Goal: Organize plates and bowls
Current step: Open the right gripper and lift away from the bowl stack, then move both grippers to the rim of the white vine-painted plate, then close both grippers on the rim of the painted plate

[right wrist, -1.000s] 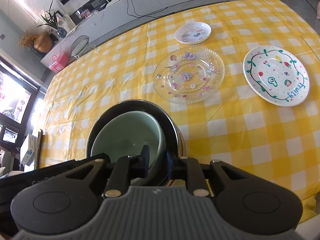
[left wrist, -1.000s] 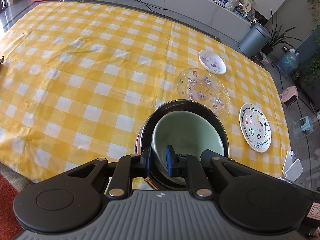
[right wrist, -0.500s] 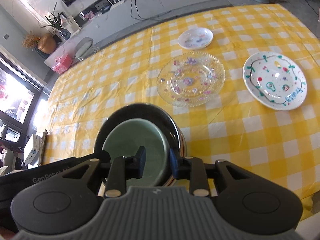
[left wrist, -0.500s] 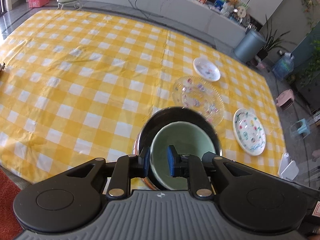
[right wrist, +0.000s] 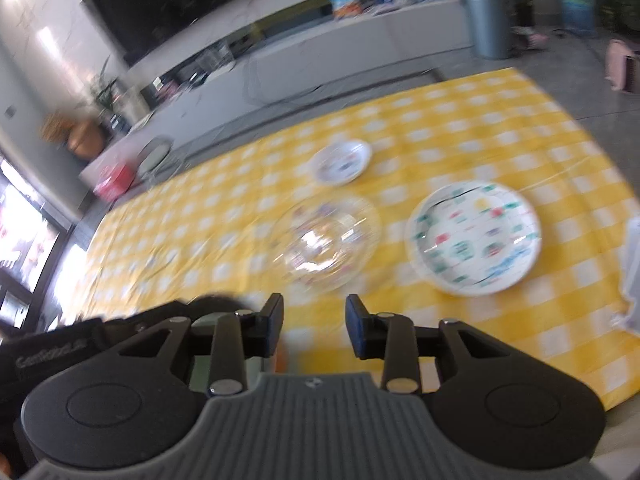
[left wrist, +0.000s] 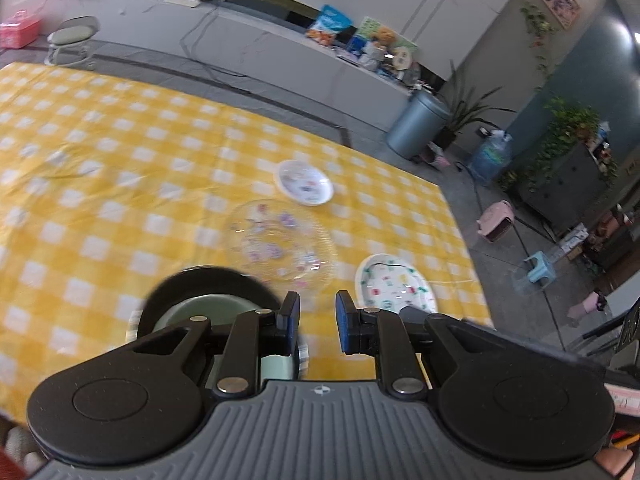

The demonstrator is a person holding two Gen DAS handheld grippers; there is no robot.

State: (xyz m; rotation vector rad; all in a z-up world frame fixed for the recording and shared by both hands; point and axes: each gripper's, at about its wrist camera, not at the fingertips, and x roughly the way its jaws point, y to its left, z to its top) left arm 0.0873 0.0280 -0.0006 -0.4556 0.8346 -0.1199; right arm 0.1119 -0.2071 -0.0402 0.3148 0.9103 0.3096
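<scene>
A pale green bowl (left wrist: pixel 208 308) sits inside a black bowl (left wrist: pixel 192 280) near the table's front edge, left of my left gripper (left wrist: pixel 316 316), which is open and empty. A clear patterned glass plate (left wrist: pixel 280 240) lies beyond it, a small white plate (left wrist: pixel 306 182) farther back, and a white plate with coloured drawings (left wrist: pixel 394 286) to the right. My right gripper (right wrist: pixel 314 320) is open and empty above the front edge; the glass plate (right wrist: pixel 326 240), drawn plate (right wrist: pixel 474 236) and small plate (right wrist: pixel 342 160) lie ahead. The black bowl (right wrist: pixel 216 304) peeks out behind its left finger.
The table wears a yellow and white checked cloth (left wrist: pixel 100 168). A grey bin (left wrist: pixel 418 124), a water jug (left wrist: pixel 490 156) and a blue stool (left wrist: pixel 540 266) stand on the floor past the table's right side. Both views are blurred by motion.
Both grippers have opened, let go of the stacked bowls, and pulled back and to the right. The bowls now sit left of both grippers.
</scene>
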